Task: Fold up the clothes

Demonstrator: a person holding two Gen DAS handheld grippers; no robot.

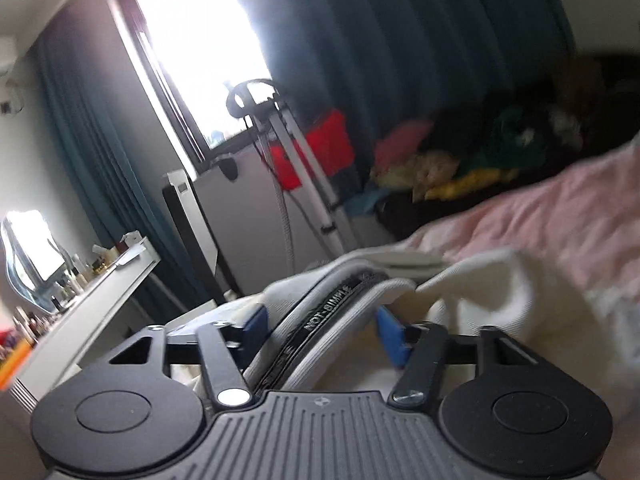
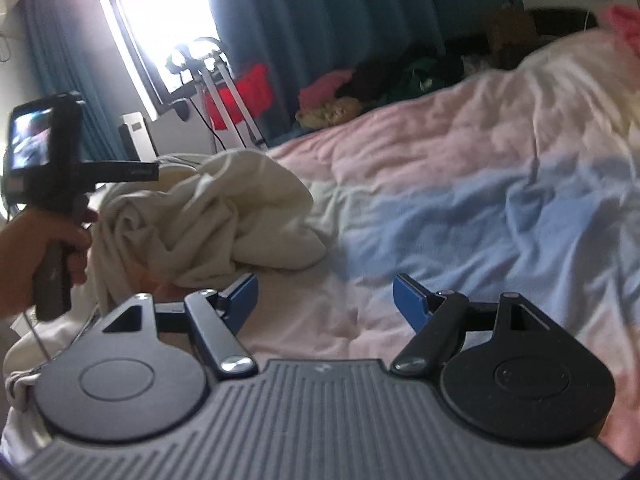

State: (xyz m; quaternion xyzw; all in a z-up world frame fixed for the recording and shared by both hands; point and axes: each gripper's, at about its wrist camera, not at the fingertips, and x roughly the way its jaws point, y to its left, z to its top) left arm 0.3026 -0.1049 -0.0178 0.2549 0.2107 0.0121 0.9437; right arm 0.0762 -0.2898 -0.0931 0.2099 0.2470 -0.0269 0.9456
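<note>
Cream knit garment (image 2: pixel 208 216) heaped on pink and blue quilted bedspread (image 2: pixel 460 184), at its left end. Left hand (image 2: pixel 36 248) on handle of left gripper (image 1: pixel 320 316) at far left of right wrist view. Blue fingers (image 1: pixel 390 334) of left gripper apart but pressed against garment's grey collar with black label band (image 1: pixel 320 320) lodged between them. Right gripper (image 2: pixel 325 296) above bedspread, fingers spread wide, holding nothing. Teal curtains (image 2: pixel 320 20) behind.

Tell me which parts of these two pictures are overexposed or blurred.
Left wrist view: the window is blown out to white, and the clothes pile and pink quilt are smeared by motion. Right wrist view: the window glares too, and the quilt is soft.
</note>
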